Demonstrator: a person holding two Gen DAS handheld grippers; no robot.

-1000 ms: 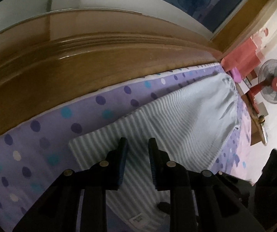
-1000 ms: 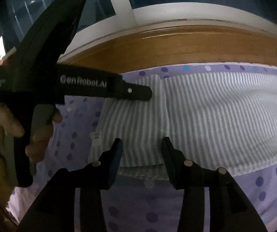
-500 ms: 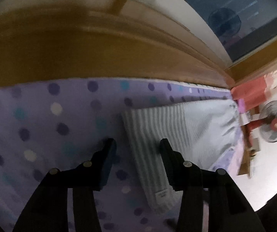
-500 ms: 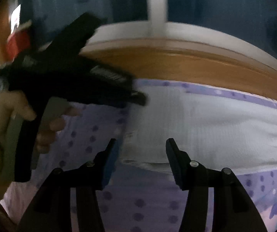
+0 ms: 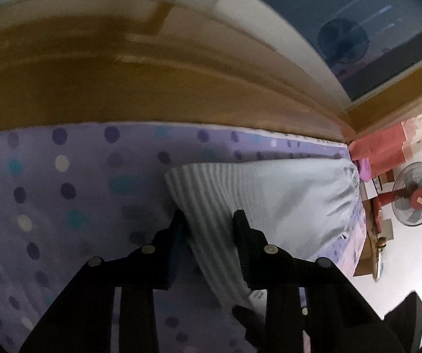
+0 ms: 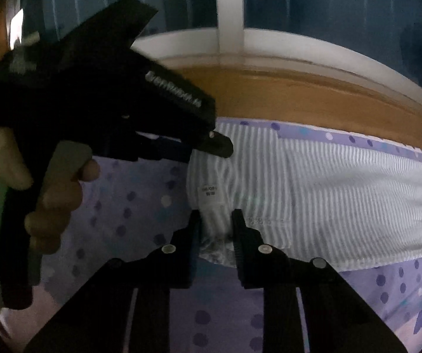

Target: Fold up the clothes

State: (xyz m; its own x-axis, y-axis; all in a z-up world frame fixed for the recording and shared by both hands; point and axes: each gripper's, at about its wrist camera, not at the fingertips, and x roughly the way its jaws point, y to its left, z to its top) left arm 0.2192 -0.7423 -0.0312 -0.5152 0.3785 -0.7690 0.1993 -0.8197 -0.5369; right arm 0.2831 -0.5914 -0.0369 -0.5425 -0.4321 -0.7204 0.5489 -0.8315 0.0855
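While two tools close, one striped garment (image 6: 343,194) lies between.

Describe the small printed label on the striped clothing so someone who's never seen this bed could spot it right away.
Start at the purple polka-dot bedsheet below the wooden bed frame, where a striped garment lies. At its left end, just above the right gripper, sits the label. It is the only plain white patch with dark print on the striped cloth.

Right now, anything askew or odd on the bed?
Nothing damaged or spilled. The striped garment lies mostly flat on the dotted sheet; only the end pinched by the closing left gripper and right gripper is bunched, its label showing.
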